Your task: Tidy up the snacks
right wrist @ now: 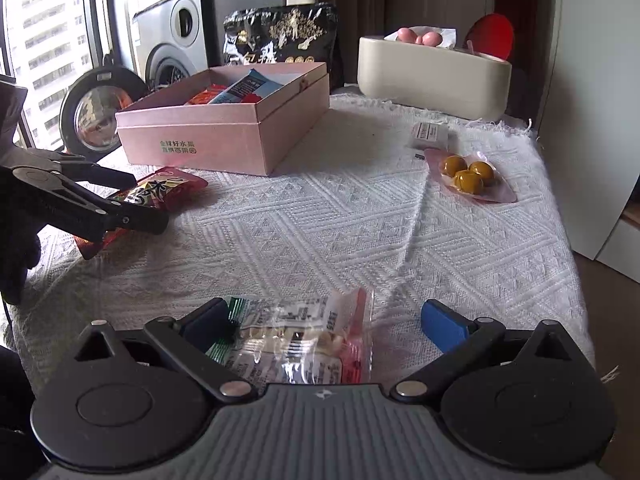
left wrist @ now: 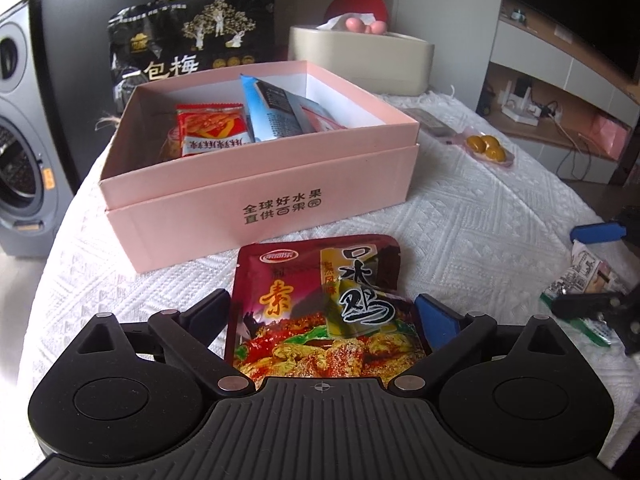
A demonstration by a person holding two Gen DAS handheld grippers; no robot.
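A pink box [left wrist: 256, 184] stands open on the white cloth with a red packet [left wrist: 212, 130] and a blue packet [left wrist: 272, 108] inside; it also shows in the right wrist view [right wrist: 224, 132]. My left gripper [left wrist: 324, 316] is open around a dark red snack packet [left wrist: 320, 304] lying flat in front of the box. My right gripper [right wrist: 324, 324] is open around a clear packet with green and pink ends [right wrist: 296, 340]. The left gripper also shows in the right wrist view [right wrist: 132, 200], over the red packet [right wrist: 160, 192].
A pink packet of yellow-brown balls [right wrist: 468, 176] and a small white packet [right wrist: 430, 134] lie at the right. A black snack bag [left wrist: 192, 44] and a beige tissue box [right wrist: 432, 76] stand behind. A round mirror [right wrist: 100, 108] and a washing machine [left wrist: 20, 128] are at the left.
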